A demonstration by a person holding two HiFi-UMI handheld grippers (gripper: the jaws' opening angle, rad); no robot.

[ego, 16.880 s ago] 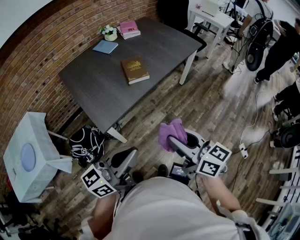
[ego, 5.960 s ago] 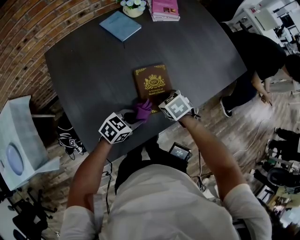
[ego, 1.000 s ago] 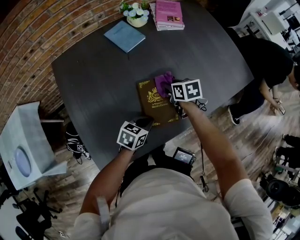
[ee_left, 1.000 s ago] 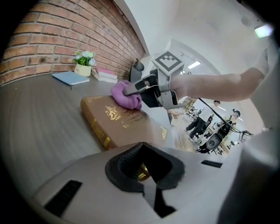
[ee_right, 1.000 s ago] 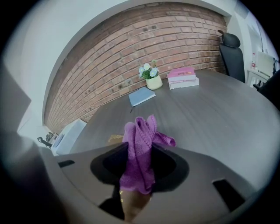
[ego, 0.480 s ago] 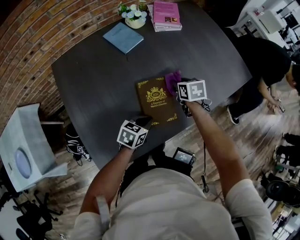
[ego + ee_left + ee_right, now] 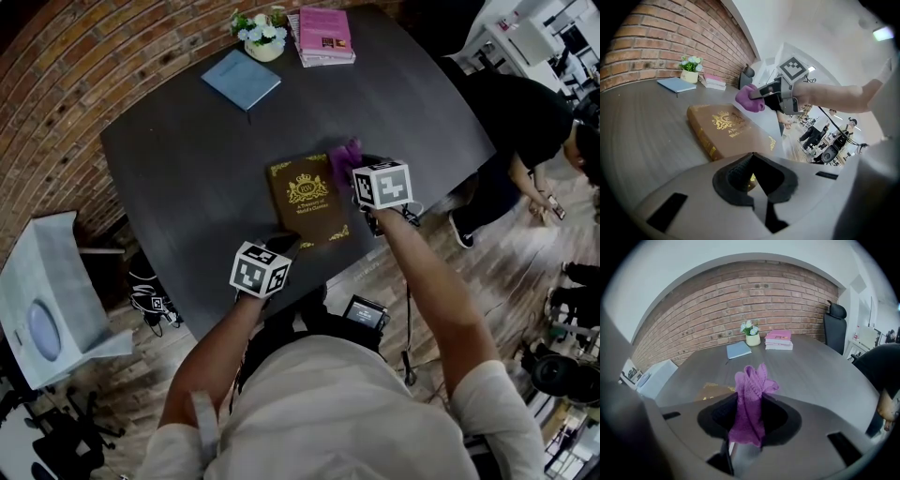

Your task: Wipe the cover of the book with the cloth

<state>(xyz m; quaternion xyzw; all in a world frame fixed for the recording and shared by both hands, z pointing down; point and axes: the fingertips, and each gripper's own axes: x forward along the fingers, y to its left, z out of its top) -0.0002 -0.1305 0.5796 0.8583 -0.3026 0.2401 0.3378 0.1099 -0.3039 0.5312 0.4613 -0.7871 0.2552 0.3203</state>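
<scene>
A brown book [image 7: 307, 198] with gold print lies flat on the dark table [image 7: 187, 159]; it shows too in the left gripper view as the book [image 7: 726, 131]. My right gripper [image 7: 354, 159] is shut on a purple cloth [image 7: 345, 150], held just off the book's far right corner, above the table. The cloth [image 7: 750, 404] bunches up between the jaws, and from the left gripper view the cloth [image 7: 749, 98] hangs clear of the cover. My left gripper [image 7: 284, 246] is shut, its tips at the book's near left corner; whether it presses the corner is hidden.
A blue booklet [image 7: 242, 80], a small flower pot [image 7: 254, 27] and a stack of pink books [image 7: 322, 35] sit at the table's far edge. A person in black [image 7: 525, 122] stands by the table's right side. A pale box [image 7: 42, 300] stands on the floor at left.
My right gripper has carried the cloth off the book's cover to the right and lifted it slightly. The left gripper has stayed at the near corner.
</scene>
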